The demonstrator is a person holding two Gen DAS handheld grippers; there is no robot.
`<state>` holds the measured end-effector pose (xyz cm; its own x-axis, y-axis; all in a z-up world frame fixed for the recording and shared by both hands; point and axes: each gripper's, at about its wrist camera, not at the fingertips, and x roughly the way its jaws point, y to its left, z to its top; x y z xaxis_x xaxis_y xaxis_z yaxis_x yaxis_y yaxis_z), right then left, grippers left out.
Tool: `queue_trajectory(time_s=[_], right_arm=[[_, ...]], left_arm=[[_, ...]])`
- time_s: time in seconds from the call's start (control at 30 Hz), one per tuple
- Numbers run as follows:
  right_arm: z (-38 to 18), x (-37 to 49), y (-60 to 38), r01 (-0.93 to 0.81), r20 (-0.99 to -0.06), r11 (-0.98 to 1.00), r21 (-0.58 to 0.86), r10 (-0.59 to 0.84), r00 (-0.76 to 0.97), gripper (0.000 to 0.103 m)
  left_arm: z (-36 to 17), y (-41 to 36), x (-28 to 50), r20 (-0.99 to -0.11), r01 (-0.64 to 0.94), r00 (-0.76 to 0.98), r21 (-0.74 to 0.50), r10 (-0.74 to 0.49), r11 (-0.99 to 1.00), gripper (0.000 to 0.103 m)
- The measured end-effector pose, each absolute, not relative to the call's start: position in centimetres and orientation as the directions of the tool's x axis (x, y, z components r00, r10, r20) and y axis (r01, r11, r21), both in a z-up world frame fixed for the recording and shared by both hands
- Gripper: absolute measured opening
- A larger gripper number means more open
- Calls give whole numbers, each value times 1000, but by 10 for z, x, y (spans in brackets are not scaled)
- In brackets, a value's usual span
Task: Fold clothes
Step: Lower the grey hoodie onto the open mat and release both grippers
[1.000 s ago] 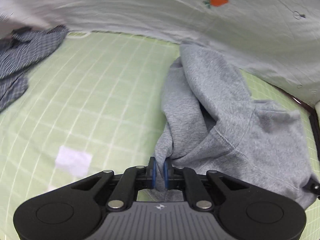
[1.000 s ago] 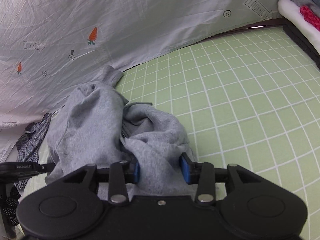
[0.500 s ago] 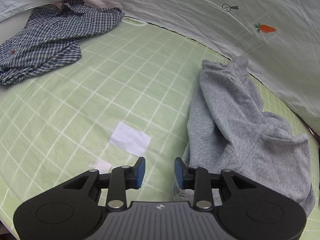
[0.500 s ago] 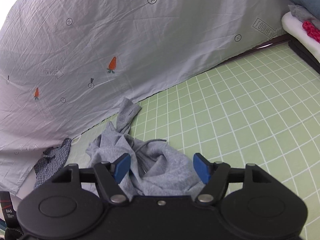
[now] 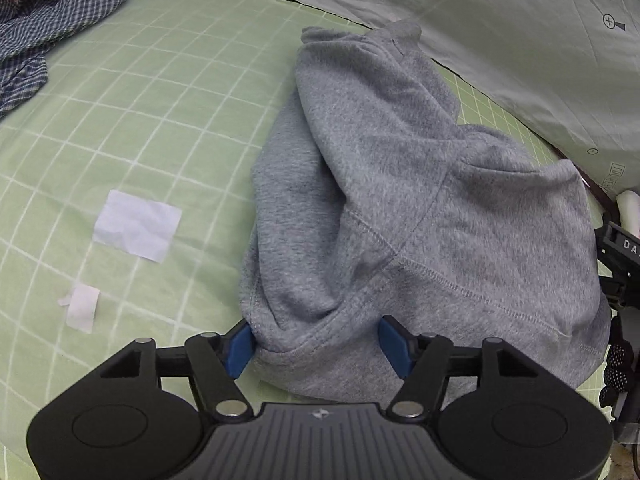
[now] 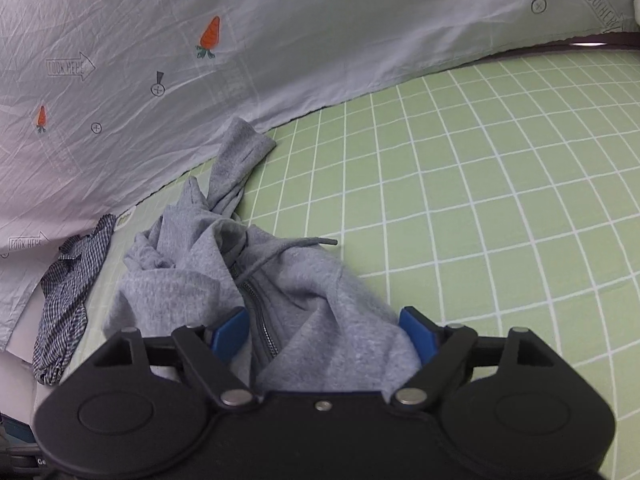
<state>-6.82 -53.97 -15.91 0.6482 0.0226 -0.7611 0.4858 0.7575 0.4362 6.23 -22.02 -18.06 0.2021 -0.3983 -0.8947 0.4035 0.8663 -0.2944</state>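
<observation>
Left wrist view: your left gripper [image 5: 318,344] is opening, jaws straddling the hem of the hoodie [image 5: 400,184] bunched on the green mat [image 5: 140,120]. Your right gripper [image 6: 324,334] stands wide, hoodie [image 6: 312,300] between its pads.

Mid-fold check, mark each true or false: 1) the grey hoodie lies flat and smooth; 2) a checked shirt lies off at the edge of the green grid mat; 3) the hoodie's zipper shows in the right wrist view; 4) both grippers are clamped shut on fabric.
1) False. The grey hoodie is bunched in a heap, one sleeve trailing toward the backdrop sheet.
2) True. The checked shirt lies apart from the hoodie at the green grid mat edge.
3) True. The zipper runs between the right gripper fingers.
4) False. The left gripper jaws are opening; the right's stand wide; hoodie fabric lies between both pairs.
</observation>
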Motion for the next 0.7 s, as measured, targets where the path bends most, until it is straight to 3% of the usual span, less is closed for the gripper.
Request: queue_trajectory(time_s=[0.07,0.1,0.13,0.27,0.37,0.57,0.63,0.7], right_arm=[[-160,-64,-543,481,-758,772,416,2,652,22],[-158,-65,-546,484,-747,778,401,-28,664,12],[-155,-67,-554,483,-726,771,415,-39,686,9],[-136,-74,-586,495,-663,758,425,-111,740,7],[-105,-80,-603,528,-606,793,303,-267,749,7],[-27,-120,-624,602,-388,756,257,-490,780,7],[-19,-132,-619,609,-367,750,260,-506,780,7],[-33,-141,-610,636,-427,725,263,-504,751,7]], left_arm=[[-183,-231,65,-897,412,199,-290,-396,864,38],[-184,-236,67,-897,416,197,-288,-395,862,30],[-184,-241,71,-894,417,193,-298,-404,858,22],[-180,-279,94,-870,468,244,-282,-429,837,15],[-161,-310,111,-824,506,322,-266,-466,820,14],[-103,-346,124,-683,611,447,-239,-578,755,14],[-94,-351,119,-662,631,471,-209,-583,747,14],[-104,-341,116,-697,606,466,-197,-545,770,13]])
